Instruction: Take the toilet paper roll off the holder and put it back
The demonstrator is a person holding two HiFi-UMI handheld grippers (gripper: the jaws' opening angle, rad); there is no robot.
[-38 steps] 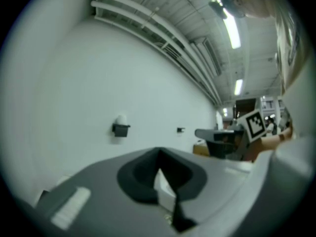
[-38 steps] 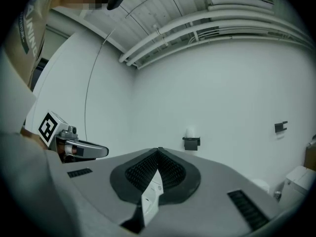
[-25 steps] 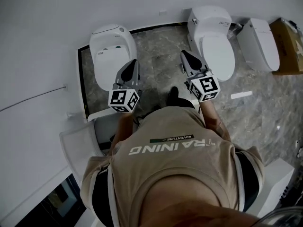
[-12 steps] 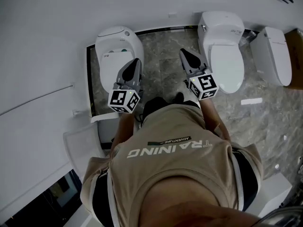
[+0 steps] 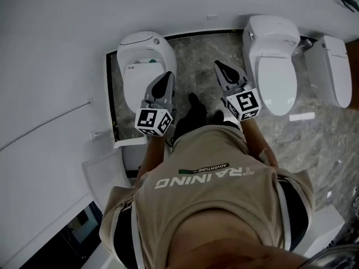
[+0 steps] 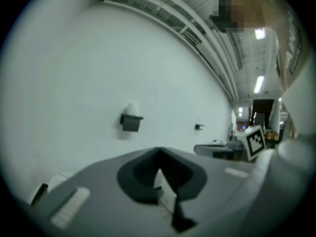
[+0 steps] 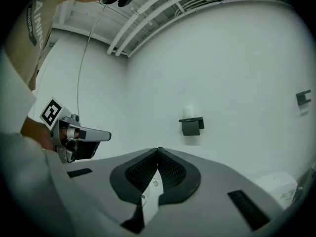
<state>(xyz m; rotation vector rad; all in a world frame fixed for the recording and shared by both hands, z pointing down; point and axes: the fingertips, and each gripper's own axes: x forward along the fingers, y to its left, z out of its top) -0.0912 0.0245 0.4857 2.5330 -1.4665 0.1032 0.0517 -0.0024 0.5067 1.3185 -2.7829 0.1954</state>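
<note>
A white toilet paper roll [image 7: 188, 112] sits on a black holder [image 7: 191, 126] fixed to the white wall, well ahead of both grippers. In the left gripper view the roll [image 6: 131, 108] and holder [image 6: 131, 123] are also far off. My left gripper [image 6: 158, 152] is shut with nothing in it. My right gripper [image 7: 158, 150] is shut and empty too. In the head view the left gripper [image 5: 166, 78] and right gripper [image 5: 220, 66] are held side by side in front of the person's chest, above the floor.
A white toilet [image 5: 143, 66] stands under the left gripper, a second toilet [image 5: 275, 55] to the right and a third [image 5: 334, 66] at the far right, all on grey marble floor [image 5: 196, 60]. A second small black fitting [image 6: 198, 127] hangs further along the wall.
The toilets and floor have slid to the right in the head view. A dark shoe has come forward between the grippers. Both grippers keep the same pose and stay shut.
</note>
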